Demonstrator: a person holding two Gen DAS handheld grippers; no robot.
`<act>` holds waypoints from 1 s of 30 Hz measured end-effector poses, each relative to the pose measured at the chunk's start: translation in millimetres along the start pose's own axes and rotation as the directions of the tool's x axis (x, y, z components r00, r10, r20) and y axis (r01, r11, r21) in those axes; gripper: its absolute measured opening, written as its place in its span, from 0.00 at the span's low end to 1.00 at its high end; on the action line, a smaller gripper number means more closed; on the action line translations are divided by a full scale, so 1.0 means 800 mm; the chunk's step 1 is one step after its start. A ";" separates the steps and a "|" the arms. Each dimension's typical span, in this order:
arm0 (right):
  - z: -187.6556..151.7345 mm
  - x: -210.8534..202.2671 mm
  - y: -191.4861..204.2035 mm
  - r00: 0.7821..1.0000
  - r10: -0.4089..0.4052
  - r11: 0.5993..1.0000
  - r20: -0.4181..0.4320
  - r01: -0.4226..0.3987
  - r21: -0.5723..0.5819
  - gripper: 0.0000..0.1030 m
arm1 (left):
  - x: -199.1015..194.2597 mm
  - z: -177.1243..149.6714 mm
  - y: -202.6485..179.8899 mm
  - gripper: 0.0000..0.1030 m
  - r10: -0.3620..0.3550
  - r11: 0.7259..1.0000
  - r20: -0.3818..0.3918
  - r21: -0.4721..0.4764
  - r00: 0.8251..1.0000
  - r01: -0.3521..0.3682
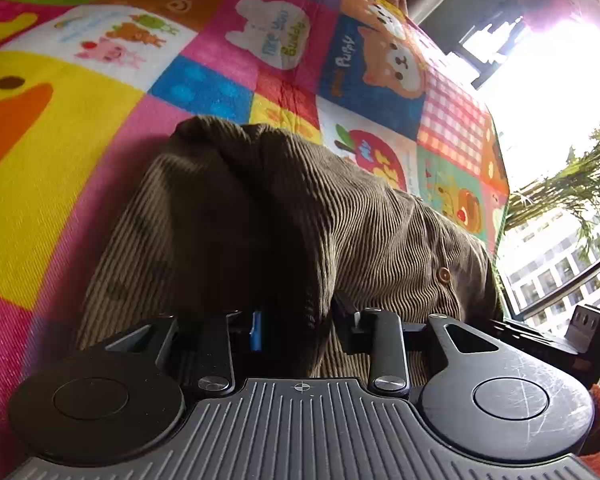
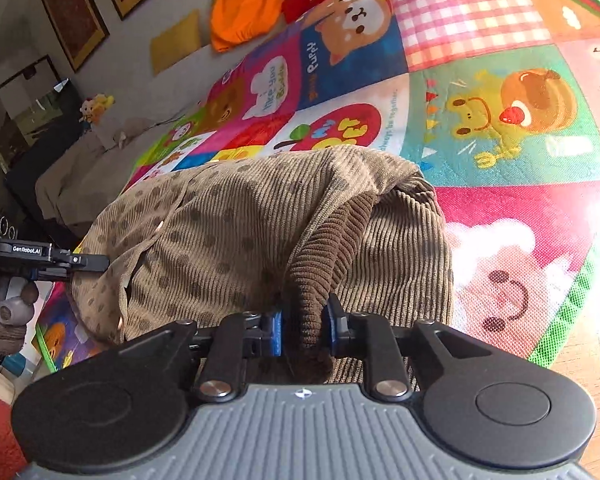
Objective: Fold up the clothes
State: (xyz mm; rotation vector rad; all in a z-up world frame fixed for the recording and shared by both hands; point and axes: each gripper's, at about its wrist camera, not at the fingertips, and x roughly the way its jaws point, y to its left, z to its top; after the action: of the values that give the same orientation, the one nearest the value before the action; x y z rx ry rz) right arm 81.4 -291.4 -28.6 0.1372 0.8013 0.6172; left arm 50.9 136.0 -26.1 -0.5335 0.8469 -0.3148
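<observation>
Both tools pinch a brown corduroy garment (image 1: 340, 208) over a cartoon patchwork mat (image 1: 60, 128).
The left tool (image 1: 296, 320) and right tool (image 2: 302, 326) each clamp a fold. The mat reads "Puppy" and "like you"; only the right view shows "GenRobot.AI" on the left tool, framed pictures (image 2: 76, 12) and an orange cushion (image 2: 246, 8); only the left shows a button (image 1: 444, 274).

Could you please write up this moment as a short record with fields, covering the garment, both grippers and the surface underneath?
garment: brown corduroy garment, bunched, partly lifted
button: one visible on the cloth
left gripper: shut on a fold of the corduroy
right gripper: shut on a ribbed edge of the same garment
surface: colourful cartoon patchwork mat
fold state: not yet flat or neat
</observation>
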 end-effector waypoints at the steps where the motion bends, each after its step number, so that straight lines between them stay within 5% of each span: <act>1: 0.004 -0.005 -0.001 1.000 0.000 1.000 0.003 0.000 -0.011 0.27 | -0.005 0.006 -0.004 0.42 0.011 1.000 0.013 0.023 1.000 -0.012; 5: 0.027 -0.024 -0.007 0.998 -0.031 0.999 0.061 0.033 -0.026 0.51 | -0.034 0.037 -0.026 0.60 -0.039 0.998 0.118 0.057 0.992 0.032; 8: 0.037 0.002 0.006 0.998 -0.023 0.997 0.051 0.026 -0.067 0.53 | -0.031 0.058 -0.055 0.77 -0.162 0.985 0.160 0.089 0.974 0.150; 12: 0.051 0.036 0.023 0.999 -0.012 0.993 0.037 0.016 -0.121 0.53 | 0.023 0.064 -0.079 0.84 -0.253 0.966 0.103 0.078 0.962 0.246; 17: 0.069 0.080 0.044 1.000 0.001 0.982 0.018 0.002 -0.188 0.56 | 0.099 0.034 -0.066 0.83 -0.150 0.986 -0.012 0.074 0.989 0.151; 20: 0.050 0.083 0.043 0.999 0.010 0.975 0.047 0.000 -0.224 0.58 | 0.083 0.035 -0.061 0.85 -0.160 0.985 -0.008 0.069 0.987 0.160; 25: 0.075 0.057 0.030 0.999 0.040 0.982 0.024 -0.035 -0.186 0.61 | 0.030 0.054 -0.039 0.94 -0.102 0.995 0.065 0.008 0.993 0.102; 30: 0.106 0.049 0.003 0.998 -0.004 0.980 0.070 0.018 -0.200 0.79 | 0.034 0.079 0.019 0.95 -0.040 0.982 0.068 -0.184 0.997 0.052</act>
State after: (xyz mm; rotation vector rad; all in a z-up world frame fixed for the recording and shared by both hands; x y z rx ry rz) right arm 161.0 -257.7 6.5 -0.0305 0.6682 0.6755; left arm 117.7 155.9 -17.6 -0.7347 0.8065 -0.2608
